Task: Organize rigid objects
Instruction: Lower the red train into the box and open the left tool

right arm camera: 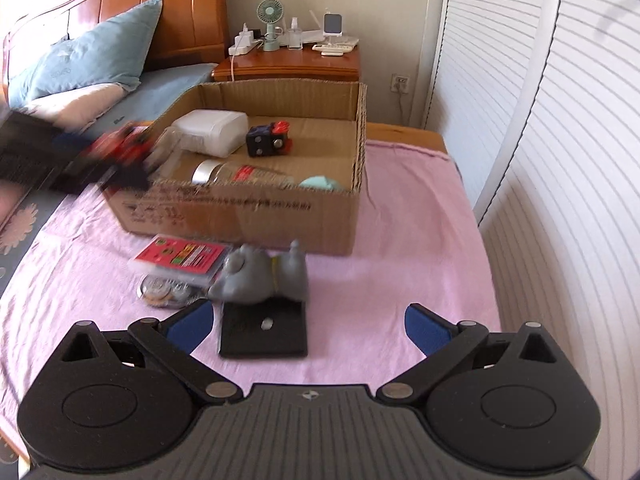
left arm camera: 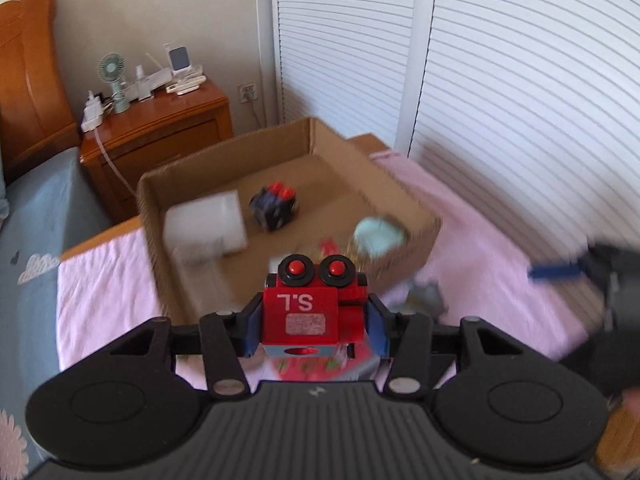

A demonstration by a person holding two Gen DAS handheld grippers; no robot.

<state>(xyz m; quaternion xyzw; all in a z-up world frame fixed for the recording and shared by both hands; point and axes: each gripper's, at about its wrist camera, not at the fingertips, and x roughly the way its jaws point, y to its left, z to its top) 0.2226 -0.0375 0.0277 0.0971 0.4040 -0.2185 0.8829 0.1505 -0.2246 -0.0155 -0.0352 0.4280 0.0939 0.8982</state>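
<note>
In the left wrist view, the left gripper pinched a red toy train between its blue pads, one pad pressed to each side. The train's face showed "S.L" upside down, with two black wheels with red hubs on top. It hung above the near edge of an open cardboard box, which sat on a pink sheet over a bench. Inside the box lay a white block, a dark cube toy with red parts, and a pale green thing, blurred. A grey figure showed just right of the train, outside the box. The right gripper appeared at the right edge as a dark blur with one blue pad; its spread could not be told from here. A wooden nightstand stood behind, carrying a small fan.

In the right wrist view, the right gripper stood spread wide, holding nothing. Between its pads lay a black pad on the sheet, the grey figure resting at its far edge. Left of the figure lay a red packet, with a clear pack of round things just in front of it. The box held the white block, the cube toy, a jar on its side with a silver lid, and the green thing. The left gripper with the train was a blur at the box's left wall. A blue pillow leaned on the headboard.
</note>
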